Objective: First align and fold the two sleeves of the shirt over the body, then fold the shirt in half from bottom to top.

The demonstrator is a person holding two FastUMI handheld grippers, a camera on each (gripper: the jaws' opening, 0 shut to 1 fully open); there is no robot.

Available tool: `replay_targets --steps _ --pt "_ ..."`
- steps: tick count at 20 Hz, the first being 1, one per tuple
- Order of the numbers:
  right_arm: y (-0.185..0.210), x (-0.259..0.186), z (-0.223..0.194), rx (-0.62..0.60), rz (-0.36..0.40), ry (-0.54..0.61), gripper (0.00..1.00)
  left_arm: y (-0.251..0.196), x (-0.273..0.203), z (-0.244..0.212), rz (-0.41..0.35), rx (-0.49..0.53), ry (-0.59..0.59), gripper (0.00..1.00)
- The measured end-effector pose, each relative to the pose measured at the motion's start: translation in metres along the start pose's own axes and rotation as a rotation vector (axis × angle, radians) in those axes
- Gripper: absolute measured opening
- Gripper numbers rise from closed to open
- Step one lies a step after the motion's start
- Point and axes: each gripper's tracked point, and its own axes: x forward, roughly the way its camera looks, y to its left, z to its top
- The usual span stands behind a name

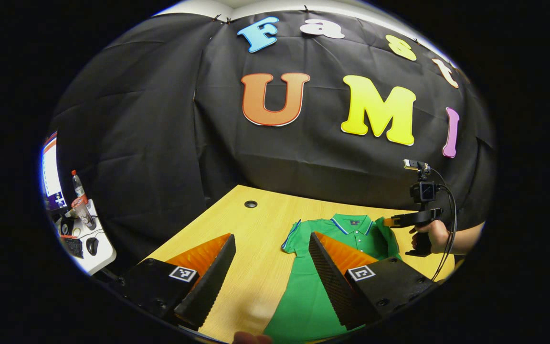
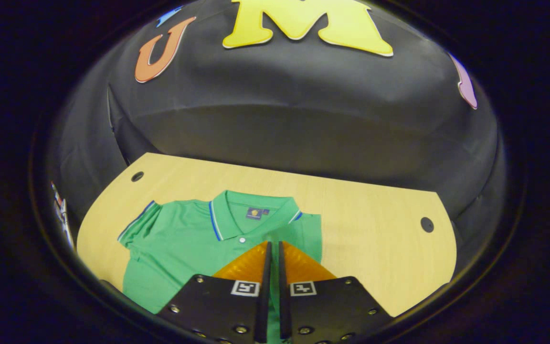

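Note:
A green polo shirt [image 1: 303, 286] [image 2: 184, 243] lies collar-away on the wooden table [image 1: 237, 224] [image 2: 365, 215]. Its left sleeve [image 1: 291, 236] [image 2: 136, 227] is spread flat. The sleeve on the other side [image 1: 384, 234] is drawn in over the body, so that edge of the shirt runs straight. My left gripper [image 1: 272, 236] is open above the shirt's left side, one finger over bare table and one over the chest. My right gripper [image 2: 273, 244] [image 1: 392, 221] hovers near the collar with its fingers almost touching; it appears to pinch that sleeve. A hand [image 1: 435, 236] holds it.
Cable holes [image 1: 250, 204] [image 2: 137, 176] [image 2: 427, 224] pierce the table near its far corners. Left of the table stands a white side desk [image 1: 105, 253] with a bottle [image 1: 78, 184], a mouse [image 1: 92, 246] and a monitor [image 1: 50, 172]. A fingertip [image 1: 251, 338] shows at the bottom edge.

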Motion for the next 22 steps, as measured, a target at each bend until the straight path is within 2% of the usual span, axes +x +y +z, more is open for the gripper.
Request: replay_targets --steps 1,2,3,6,7,11,15,22 --pt "0.002 -0.002 0.001 0.002 0.007 -0.008 0.1 0.003 -0.001 0.0 0.001 -0.004 -0.001 0.99" --pt "0.003 -0.005 0.002 0.004 0.009 -0.017 0.27 0.003 -0.001 -0.002 -0.001 -0.007 0.0 0.99" --pt "0.003 -0.009 0.005 0.006 0.011 -0.025 0.32 0.002 0.0 -0.002 -0.005 -0.009 -0.002 0.99" --pt "-0.005 -0.026 0.011 0.021 -0.003 -0.041 0.65 -0.003 0.001 0.0 -0.027 -0.012 -0.004 0.99" --pt "-0.008 -0.032 0.011 0.025 -0.007 -0.049 0.69 -0.006 0.003 0.001 -0.039 -0.012 -0.006 0.99" --pt "-0.017 -0.074 0.014 0.009 -0.028 -0.094 0.68 -0.02 0.017 0.006 -0.092 0.005 -0.018 0.99" --pt "-0.013 -0.125 0.013 -0.022 -0.015 -0.148 0.68 -0.033 0.036 0.017 -0.163 0.034 -0.04 0.99" --pt "-0.011 -0.225 0.009 -0.06 -0.01 -0.24 0.68 -0.053 0.1 0.031 -0.3 0.063 -0.055 0.99"
